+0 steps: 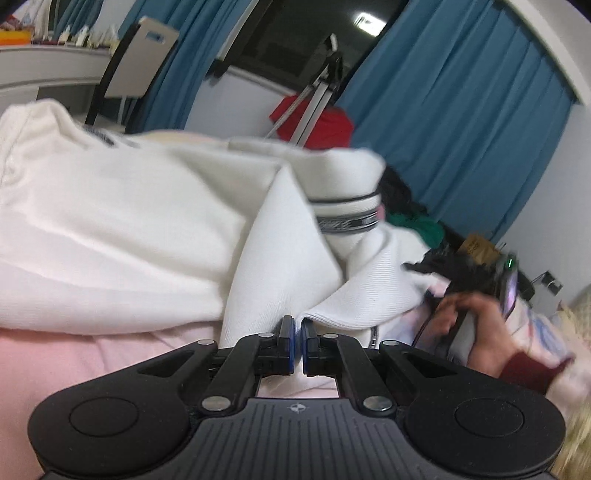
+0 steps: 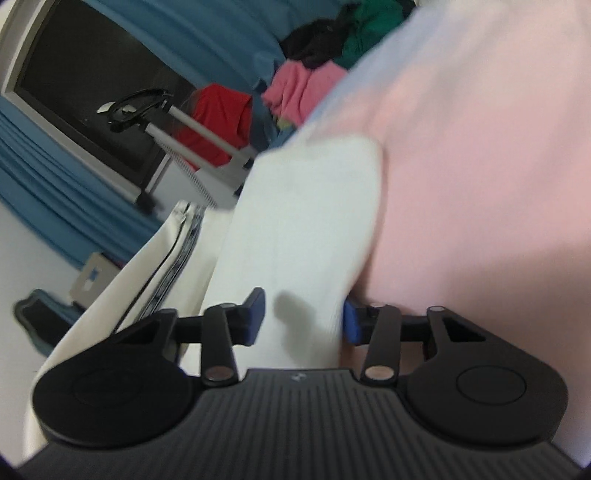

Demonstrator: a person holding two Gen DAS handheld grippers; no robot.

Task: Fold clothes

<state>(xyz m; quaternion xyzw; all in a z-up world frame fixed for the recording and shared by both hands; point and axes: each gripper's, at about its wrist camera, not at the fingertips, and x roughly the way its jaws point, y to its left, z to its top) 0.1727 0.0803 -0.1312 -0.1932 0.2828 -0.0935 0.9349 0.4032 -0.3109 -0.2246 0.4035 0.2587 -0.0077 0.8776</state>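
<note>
A white knit garment [image 1: 122, 221] with a black-striped cuff [image 1: 347, 218] lies heaped on a pink bedsheet [image 1: 74, 369]. My left gripper [image 1: 297, 332] is shut on a fold of its ribbed edge, low over the sheet. In the right wrist view a flat band of the same white garment [image 2: 295, 229] runs between the jaws of my right gripper [image 2: 303, 317]. Its blue pads [image 2: 256, 306] stand apart at the band's two sides, and I see no squeeze on the cloth. A hand [image 1: 476, 325] in a dark red sleeve holds that gripper at the left view's right edge, blurred.
Blue curtains [image 1: 461, 129] hang behind a dark window. A red cloth [image 1: 325, 125] hangs on a metal stand [image 2: 199, 147]. Pink [image 2: 299, 88], black and green clothes [image 2: 369, 26] are piled at the bed's far side. A chair [image 1: 136, 66] and a white desk stand at left.
</note>
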